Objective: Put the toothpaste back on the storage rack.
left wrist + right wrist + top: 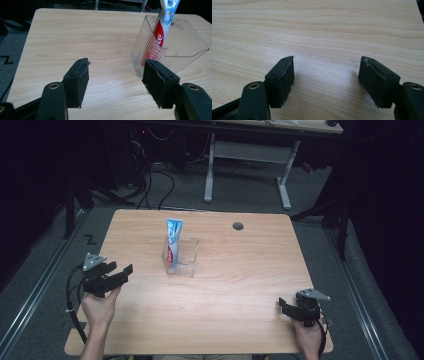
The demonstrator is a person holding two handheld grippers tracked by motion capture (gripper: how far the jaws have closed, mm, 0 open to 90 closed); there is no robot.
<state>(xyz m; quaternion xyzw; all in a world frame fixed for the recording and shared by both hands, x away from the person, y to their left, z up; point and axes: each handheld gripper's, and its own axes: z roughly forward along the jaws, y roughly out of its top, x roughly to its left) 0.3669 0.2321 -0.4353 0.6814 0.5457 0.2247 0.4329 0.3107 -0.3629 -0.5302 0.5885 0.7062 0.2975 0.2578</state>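
Toothpaste, a blue, white and red tube (173,242), stands tilted in a clear ribbed plastic holder (186,262) near the middle of the light wooden table (240,280), leaning against the holder's left wall. At the table's left edge the left gripper (122,269) is held in a hand (100,307), its jaws wide apart and pointing toward the holder, which sits just beyond its right jaw in the left gripper view. Near the table's front right corner the right gripper (281,304) also has its jaws spread apart over bare wood.

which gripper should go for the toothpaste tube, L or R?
Left. The left gripper is open, nearer, facing the toothpaste tube in the clear bin; the right gripper sits farther off.
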